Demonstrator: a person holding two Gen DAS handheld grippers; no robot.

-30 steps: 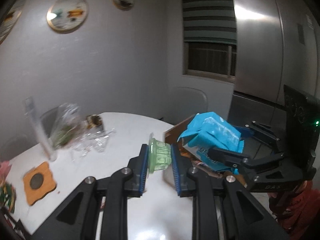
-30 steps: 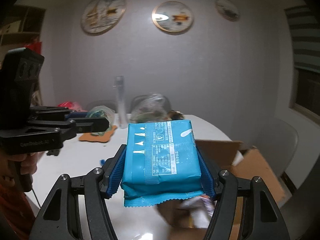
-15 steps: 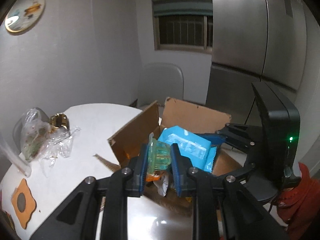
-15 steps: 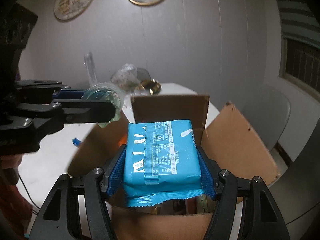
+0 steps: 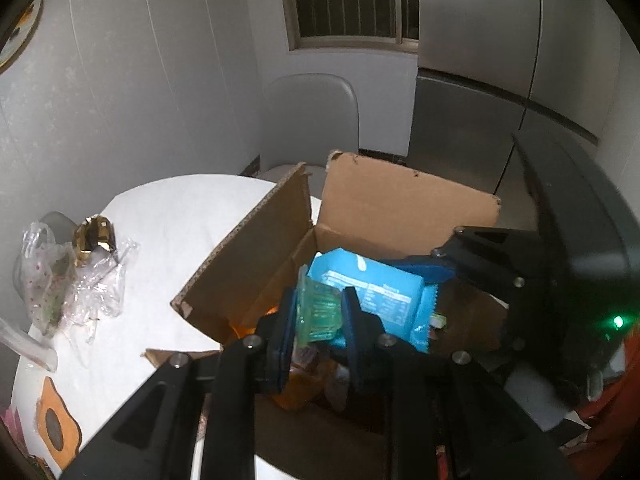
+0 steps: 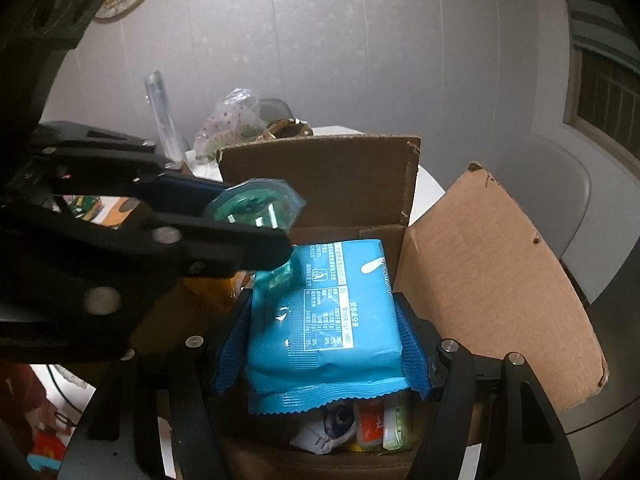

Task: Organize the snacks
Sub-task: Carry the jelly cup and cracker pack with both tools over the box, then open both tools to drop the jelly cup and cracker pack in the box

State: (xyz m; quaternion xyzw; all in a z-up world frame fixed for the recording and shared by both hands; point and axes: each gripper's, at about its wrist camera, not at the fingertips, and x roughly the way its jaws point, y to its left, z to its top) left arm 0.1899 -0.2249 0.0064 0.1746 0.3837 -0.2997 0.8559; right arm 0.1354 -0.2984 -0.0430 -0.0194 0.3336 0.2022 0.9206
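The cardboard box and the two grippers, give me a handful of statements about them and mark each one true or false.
1. The right gripper is shut on the blue packet. True.
2. The left gripper is open and holds nothing. False: it is shut on a green jelly cup.
3. The cardboard box has its flaps open. True.
4. The box has nothing in it. False: several snack packets lie at the bottom.
5. Both held snacks are above the open box. True.

Right gripper jaws clamp a blue snack pack over the cardboard box.
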